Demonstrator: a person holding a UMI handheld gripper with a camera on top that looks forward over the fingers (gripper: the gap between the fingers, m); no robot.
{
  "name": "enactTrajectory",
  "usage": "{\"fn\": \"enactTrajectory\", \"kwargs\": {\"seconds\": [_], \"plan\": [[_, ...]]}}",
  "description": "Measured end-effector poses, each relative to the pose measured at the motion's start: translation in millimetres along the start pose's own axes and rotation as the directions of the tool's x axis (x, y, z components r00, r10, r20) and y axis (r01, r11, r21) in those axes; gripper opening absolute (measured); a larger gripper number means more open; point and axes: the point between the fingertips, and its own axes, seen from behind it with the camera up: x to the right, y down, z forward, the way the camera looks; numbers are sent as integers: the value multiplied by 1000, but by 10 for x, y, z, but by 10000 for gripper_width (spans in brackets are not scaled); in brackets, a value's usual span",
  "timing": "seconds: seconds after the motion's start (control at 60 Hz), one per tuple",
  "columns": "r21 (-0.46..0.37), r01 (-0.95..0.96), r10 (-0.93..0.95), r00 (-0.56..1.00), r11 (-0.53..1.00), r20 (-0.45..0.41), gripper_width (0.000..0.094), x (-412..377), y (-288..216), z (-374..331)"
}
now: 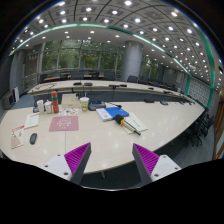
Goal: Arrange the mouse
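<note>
A small dark mouse (33, 138) lies on the white table (100, 135), far to the left of my gripper and ahead of it. A pink mouse mat (64, 123) lies on the table to the right of the mouse and a little farther back. My gripper (111, 160) is held above the table's near edge, with its two fingers wide apart and nothing between them. The magenta pads (76, 156) face each other across bare table.
A paper sheet (15, 135) lies left of the mouse. Bottles and boxes (55, 103) stand at the far left of the table. A blue object and papers (118, 115) lie beyond the fingers. Another long table (130, 90) and chairs (205, 125) stand behind.
</note>
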Motion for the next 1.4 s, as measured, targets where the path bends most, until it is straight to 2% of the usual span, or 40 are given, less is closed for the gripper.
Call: {"fn": "enactTrajectory", "kwargs": {"seconds": [0.217,0.333,0.483,0.633,0.85,1.05,1.267,1.367,1.4], "plan": [[-64,20,-20,1000,998,1,855,-216,408,25],[-100,29,-28,1000,995,9,857,-651,792,153],[-136,35,-28,998,990,54,851,-1495,1268,209],[-156,32,-9,990,987,143,852,-2618,1631,311],[-143,4,36,961,990,276,854,-4313,1530,742],[-100,28,7,943,995,332,840,-5334,1166,1432],[-129,67,-22,946,989,322,714,-5893,1075,2147],[-149,94,-42,947,984,318,572,-5992,1141,2306],[-129,96,-52,950,987,309,501,-5991,1104,2341]]}}
